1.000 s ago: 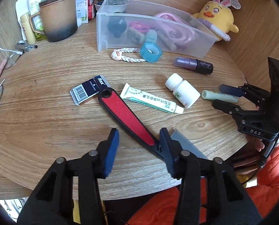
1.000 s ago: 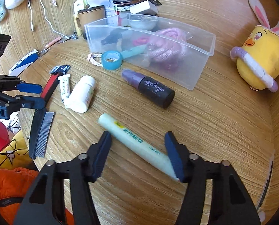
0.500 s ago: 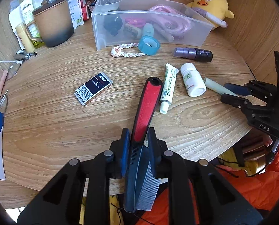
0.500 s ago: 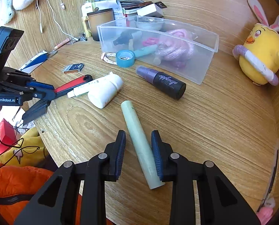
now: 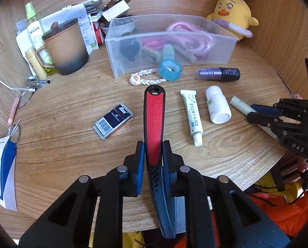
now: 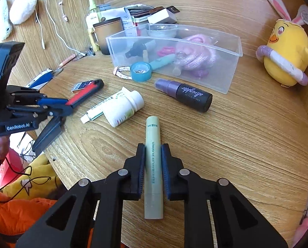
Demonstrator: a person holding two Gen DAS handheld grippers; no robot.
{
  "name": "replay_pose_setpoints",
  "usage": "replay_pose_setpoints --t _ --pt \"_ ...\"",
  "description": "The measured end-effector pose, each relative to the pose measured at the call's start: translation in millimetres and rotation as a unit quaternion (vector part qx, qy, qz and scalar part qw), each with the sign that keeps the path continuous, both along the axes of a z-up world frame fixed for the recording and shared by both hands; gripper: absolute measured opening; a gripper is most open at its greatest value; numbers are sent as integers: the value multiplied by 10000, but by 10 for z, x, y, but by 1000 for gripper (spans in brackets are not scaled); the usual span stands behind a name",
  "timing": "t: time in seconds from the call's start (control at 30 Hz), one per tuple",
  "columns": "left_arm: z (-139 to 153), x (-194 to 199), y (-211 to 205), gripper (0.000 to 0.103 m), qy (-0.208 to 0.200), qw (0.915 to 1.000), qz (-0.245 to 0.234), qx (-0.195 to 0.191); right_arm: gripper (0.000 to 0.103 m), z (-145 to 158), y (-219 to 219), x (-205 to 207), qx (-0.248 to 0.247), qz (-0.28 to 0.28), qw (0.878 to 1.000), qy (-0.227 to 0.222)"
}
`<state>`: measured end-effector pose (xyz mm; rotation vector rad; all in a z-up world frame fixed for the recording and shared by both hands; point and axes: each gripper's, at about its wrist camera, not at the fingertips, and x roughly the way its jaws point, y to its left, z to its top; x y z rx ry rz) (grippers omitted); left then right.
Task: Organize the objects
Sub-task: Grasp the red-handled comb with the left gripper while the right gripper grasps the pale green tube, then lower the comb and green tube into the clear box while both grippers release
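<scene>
Both claws clamped: left on the comb, right on the pale green tube.

The left claw point(image 5: 153, 150) is closed on the red-and-black comb point(image 5: 154, 119) at mid-length; the red handle extends ahead over the wooden surface point(image 5: 61, 144), the toothed end back under the claw. Its jaws have just been closing, the last of it slight. The right claw point(image 6: 153, 155) is closed on the pale green tube point(image 6: 153, 142), which lies along the claw's axis with both ends protruding; its jaws have just been closing. Ahead of the right claw lie a dark spray bottle point(image 6: 187, 95) with cursive lettering not clearly legible, a white pill bottle point(image 6: 123, 107) and the clear bin point(image 6: 232, 49). "GenRobot.AI" is read on the left claw's body, "DAS" on the right's.
</scene>
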<state>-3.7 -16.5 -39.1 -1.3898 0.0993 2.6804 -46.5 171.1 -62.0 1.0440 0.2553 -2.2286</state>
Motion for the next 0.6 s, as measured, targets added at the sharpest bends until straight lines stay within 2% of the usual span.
replay_pose_setpoints --t 0.2,0.6 --pt "311 2 -80 16 530 9984 151 84 14 115 7 -39 -193 -147 9996 169" --pt "719 -83 -90 16 1256 9912 252 348 14 531 65 -201 -844 -446 9939 553"
